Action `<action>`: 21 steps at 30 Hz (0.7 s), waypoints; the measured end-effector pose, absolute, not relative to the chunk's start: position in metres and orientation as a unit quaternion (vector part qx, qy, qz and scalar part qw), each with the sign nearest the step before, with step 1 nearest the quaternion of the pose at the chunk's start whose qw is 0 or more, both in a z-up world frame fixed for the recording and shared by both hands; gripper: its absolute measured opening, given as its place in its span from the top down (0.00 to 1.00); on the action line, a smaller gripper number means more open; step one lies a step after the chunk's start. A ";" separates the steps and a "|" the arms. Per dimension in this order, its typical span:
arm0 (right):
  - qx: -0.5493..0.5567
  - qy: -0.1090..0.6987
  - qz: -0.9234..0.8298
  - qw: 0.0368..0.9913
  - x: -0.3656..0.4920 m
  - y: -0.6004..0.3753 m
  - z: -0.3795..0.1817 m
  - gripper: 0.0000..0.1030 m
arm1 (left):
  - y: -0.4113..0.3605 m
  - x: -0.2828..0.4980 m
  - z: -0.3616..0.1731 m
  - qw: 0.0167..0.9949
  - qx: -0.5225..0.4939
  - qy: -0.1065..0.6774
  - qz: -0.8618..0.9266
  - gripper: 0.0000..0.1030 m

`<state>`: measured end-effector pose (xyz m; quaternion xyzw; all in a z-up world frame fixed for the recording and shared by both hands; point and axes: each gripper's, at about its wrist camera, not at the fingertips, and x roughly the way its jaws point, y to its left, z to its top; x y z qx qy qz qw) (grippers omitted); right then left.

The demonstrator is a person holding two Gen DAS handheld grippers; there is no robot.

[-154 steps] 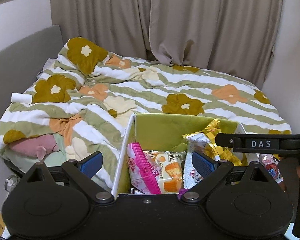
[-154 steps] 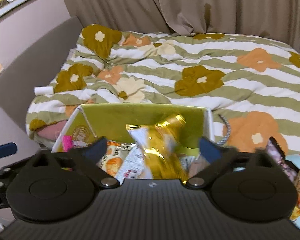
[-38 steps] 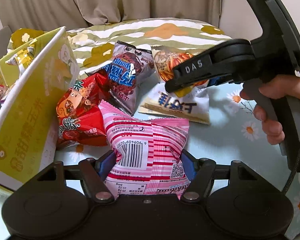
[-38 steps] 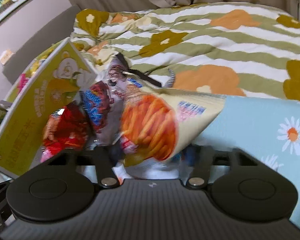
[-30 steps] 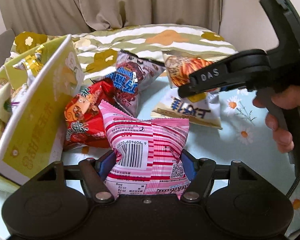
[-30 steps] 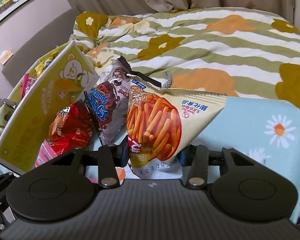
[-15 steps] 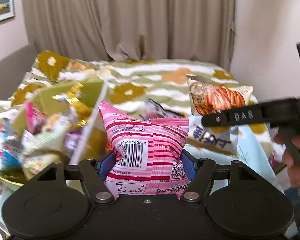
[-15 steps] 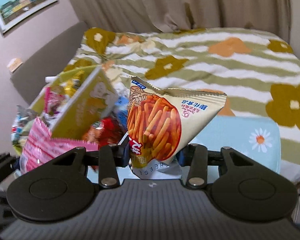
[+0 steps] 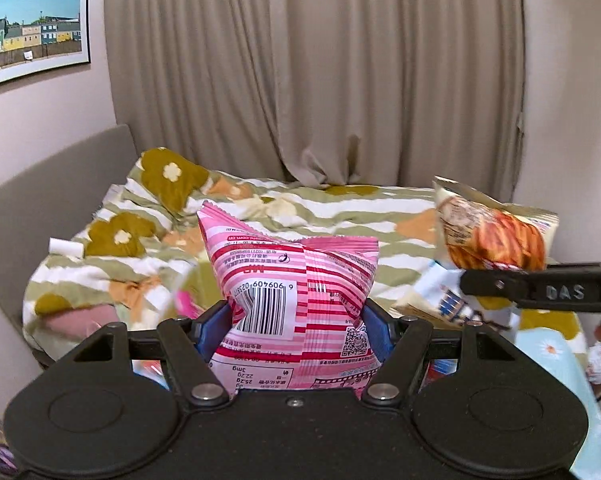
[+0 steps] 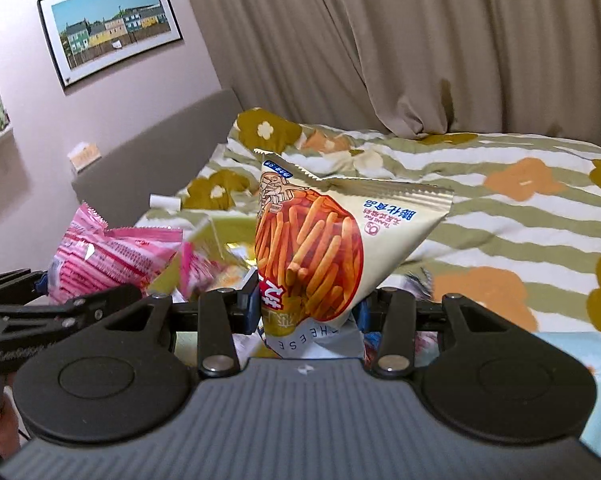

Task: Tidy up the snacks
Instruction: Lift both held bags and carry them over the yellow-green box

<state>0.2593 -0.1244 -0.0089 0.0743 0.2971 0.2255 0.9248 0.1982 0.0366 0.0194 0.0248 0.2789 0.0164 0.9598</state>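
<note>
My left gripper [image 9: 296, 332] is shut on a pink striped snack packet [image 9: 296, 280] with a barcode and holds it upright in the air. The same packet shows at the left of the right wrist view [image 10: 108, 256]. My right gripper [image 10: 306, 308] is shut on a cream bag of orange cheese sticks [image 10: 320, 248], also lifted; a second pale bag marked CHEESE [image 10: 312, 340] hangs with it. That bag shows at the right of the left wrist view [image 9: 496, 236]. The green snack box [image 10: 224, 224] lies low and blurred behind the bags.
A bed with a green-striped floral quilt [image 9: 260, 216] fills the background, with a grey headboard [image 9: 40, 200] at left and beige curtains [image 9: 320, 72] behind. A light blue daisy cloth [image 9: 548, 352] lies at the lower right. A framed picture [image 10: 108, 28] hangs on the wall.
Both grippers have risen with their bags, off the daisy cloth and the snack pile, and now face the bed and curtains. The box has dropped low in view.
</note>
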 end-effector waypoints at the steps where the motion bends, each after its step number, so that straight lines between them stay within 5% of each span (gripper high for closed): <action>1: 0.075 0.299 0.222 0.925 0.264 -0.114 -0.008 0.43 | 0.046 0.203 0.020 0.959 0.024 0.281 0.014 0.29; 16: 0.085 0.337 0.132 0.928 0.309 -0.001 -0.019 0.43 | 0.140 0.313 -0.009 0.935 0.017 0.346 -0.074 0.26; 21: 0.091 0.349 0.096 0.928 0.309 0.008 -0.028 0.43 | 0.148 0.328 -0.025 0.930 0.022 0.356 -0.084 0.02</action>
